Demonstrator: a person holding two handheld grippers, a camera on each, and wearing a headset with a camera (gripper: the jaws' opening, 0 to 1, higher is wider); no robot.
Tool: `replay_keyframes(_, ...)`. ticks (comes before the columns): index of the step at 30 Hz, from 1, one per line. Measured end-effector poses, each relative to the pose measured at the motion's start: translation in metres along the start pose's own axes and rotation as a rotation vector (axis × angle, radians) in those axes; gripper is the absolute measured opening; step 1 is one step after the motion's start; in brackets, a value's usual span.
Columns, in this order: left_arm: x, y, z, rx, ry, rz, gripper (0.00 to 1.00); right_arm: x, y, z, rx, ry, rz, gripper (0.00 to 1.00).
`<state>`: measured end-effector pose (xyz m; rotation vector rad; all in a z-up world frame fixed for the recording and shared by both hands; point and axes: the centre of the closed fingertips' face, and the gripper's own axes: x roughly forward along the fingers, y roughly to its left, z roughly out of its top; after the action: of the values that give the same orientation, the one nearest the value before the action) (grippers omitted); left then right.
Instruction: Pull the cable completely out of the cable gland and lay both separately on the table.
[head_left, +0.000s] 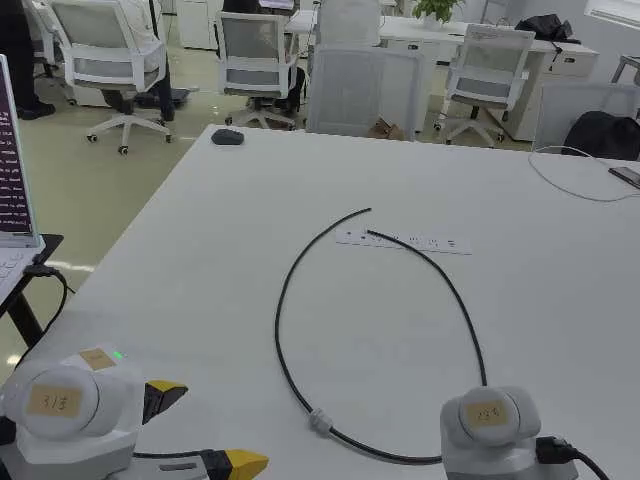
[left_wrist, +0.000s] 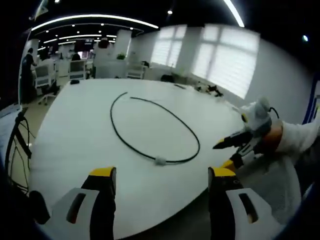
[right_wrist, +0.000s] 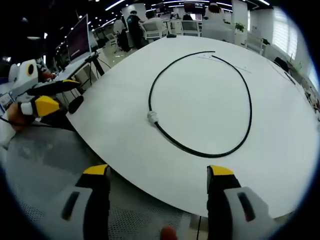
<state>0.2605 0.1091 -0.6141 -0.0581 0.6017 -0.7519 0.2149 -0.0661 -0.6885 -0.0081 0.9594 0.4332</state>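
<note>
Cable gland (head_left: 320, 420) on looped cable (head_left: 277, 320), well ahead of both spread jaws

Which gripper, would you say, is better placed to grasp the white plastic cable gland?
Probably left: the white plastic cable gland lies centred ahead of the left gripper, whose jaws stand open; from the right gripper it sits off-centre.

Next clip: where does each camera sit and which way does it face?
Head view: on the head, looking down at table, cable and cable gland; left gripper and right gripper at bottom.
Left gripper view: on the left gripper, facing over the table edge; own open jaws, right gripper at right.
Right gripper view: on the right gripper, facing the table; own open jaws, left gripper at left.
All share the looped cable.
</note>
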Motion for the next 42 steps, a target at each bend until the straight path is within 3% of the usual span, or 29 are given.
replay_keyframes(30, 0.0022, -0.0023, -0.0065, -0.012, 0.028, -0.016, 0.73, 0.0002, -0.0004, 0.0033, -0.004, -0.017, 0.002, 0.76)
replay_keyframes(42, 0.0005, 0.0024, -0.0082, -0.016, 0.033, -0.014, 0.74, 0.0013, 0.0057, 0.0056, -0.008, -0.023, 0.017, 0.76)
